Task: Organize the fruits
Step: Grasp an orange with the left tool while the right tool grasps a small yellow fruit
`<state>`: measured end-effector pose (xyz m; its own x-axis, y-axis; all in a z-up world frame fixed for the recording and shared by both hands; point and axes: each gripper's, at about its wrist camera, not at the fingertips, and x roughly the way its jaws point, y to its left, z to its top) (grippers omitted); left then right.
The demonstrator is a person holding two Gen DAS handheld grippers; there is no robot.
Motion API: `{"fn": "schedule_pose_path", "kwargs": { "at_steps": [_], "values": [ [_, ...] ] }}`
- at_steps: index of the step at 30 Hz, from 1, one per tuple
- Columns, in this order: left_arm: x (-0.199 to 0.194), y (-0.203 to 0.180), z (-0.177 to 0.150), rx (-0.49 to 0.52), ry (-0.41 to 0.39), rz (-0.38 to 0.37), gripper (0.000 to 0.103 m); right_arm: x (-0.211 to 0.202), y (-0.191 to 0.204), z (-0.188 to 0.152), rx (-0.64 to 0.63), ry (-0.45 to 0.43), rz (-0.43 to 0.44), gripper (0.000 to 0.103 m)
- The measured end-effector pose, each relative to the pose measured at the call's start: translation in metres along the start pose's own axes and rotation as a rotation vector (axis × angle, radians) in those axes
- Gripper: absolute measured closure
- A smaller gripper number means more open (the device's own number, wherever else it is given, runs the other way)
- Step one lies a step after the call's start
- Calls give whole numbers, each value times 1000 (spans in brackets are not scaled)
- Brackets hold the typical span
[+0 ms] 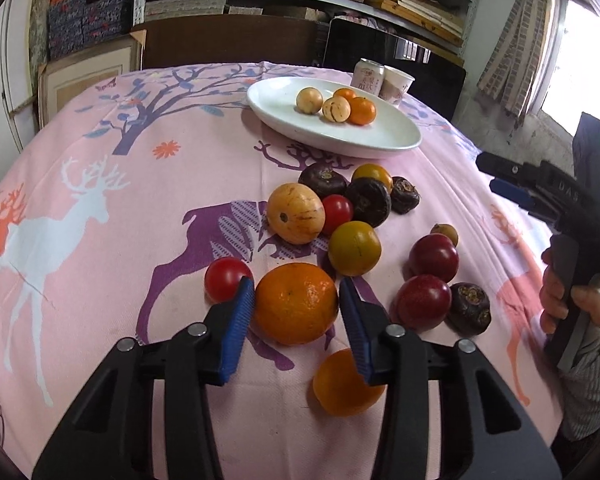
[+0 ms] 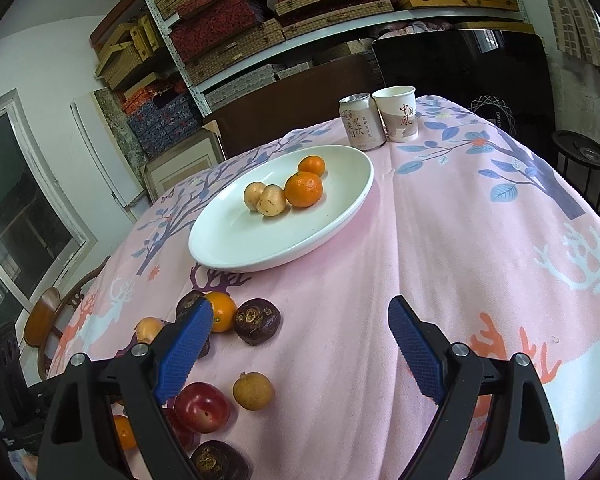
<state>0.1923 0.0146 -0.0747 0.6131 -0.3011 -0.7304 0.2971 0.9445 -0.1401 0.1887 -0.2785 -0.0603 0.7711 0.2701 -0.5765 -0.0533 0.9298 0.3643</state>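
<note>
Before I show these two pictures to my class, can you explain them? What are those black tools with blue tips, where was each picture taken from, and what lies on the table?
No robot here: a person holds a hand tool with two blue fingers in each hand, and each tool carries a camera looking along its fingers.

One picture comes from the left gripper. Its fingers stand on either side of a large orange, touching or nearly so; I cannot tell if they press it. The other tool shows at its right edge, held by a hand.

The other picture comes from the right gripper, open and empty.

On the pink tablecloth lie loose fruits. A white plate holds two small oranges and two pale fruits. Behind stand a can and a paper cup.
</note>
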Motion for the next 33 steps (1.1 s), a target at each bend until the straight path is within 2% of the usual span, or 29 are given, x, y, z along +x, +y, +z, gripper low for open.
{"fn": "schedule_pose_path", "kwargs": {
  "at_steps": [4, 9, 11, 13, 17, 20, 22, 24, 29, 33],
  "values": [
    [8, -8, -2, 41, 29, 51, 57, 1, 1, -1, 1, 7, -1, 13],
    [8, -13, -5, 49, 43, 42, 57, 2, 3, -4, -11, 24, -6, 13],
    [12, -6, -4, 13, 61, 26, 55, 3, 3, -7, -18, 38, -12, 13],
    [15, 3, -2, -28, 69, 6, 58, 5, 5, -11, -28, 62, -8, 13],
    [15, -5, -3, 0, 59, 22, 59, 4, 15, -22, -84, 97, 15, 14],
    [14, -6, -3, 1, 60, 12, 59, 4, 25, -34, -139, 134, 11, 26],
    [14, -6, -3, 1, 60, 11, 59, 7, 27, -40, -151, 169, 15, 46],
    [14, -6, -3, 3, 60, 11, 59, 12, 26, -41, -144, 199, 17, 55],
    [15, -7, -3, 6, 61, 11, 59, 21, 29, -43, -145, 235, 60, 56],
    [14, -10, -4, 15, 61, 9, 59, 27, 38, -46, -164, 258, 92, 66]
  ]
}}
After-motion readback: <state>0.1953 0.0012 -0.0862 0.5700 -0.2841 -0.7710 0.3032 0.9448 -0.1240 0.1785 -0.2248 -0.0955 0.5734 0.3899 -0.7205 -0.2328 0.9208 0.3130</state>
